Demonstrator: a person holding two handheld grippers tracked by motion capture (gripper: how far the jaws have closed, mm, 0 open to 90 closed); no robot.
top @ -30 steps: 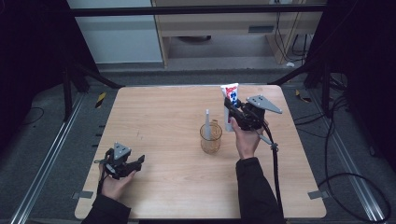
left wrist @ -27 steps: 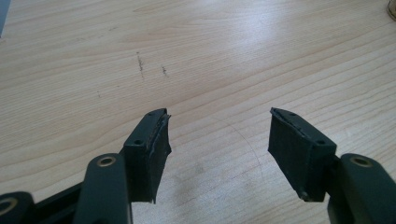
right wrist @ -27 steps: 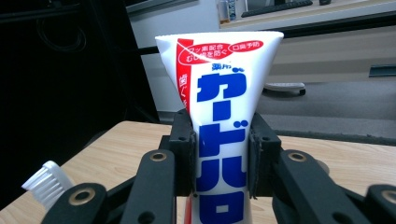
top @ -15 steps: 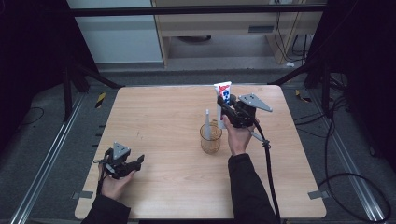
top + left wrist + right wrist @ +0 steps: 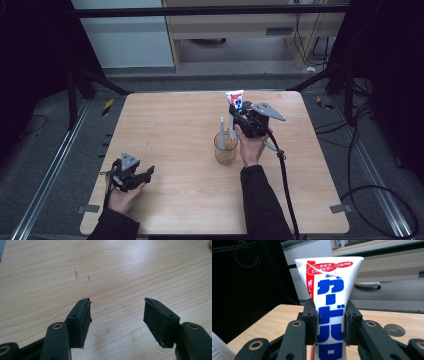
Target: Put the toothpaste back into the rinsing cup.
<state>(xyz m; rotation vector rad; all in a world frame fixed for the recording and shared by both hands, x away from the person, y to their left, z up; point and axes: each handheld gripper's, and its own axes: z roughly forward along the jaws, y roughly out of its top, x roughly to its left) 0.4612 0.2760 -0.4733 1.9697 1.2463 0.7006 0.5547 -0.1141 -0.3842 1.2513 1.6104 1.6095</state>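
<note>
Black sleeves (image 5: 260,200), black screw-studded fingers (image 5: 80,320)

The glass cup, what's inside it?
A white stick-like thing, maybe a toothbrush, stands in the glass cup. The right gripper holds a toothpaste tube above it; the tube's lower end is hidden.

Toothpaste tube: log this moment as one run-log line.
right gripper: shut on toothpaste tube, upright above glass cup | cup: holds white toothbrush | left gripper: open, over bare table
</note>
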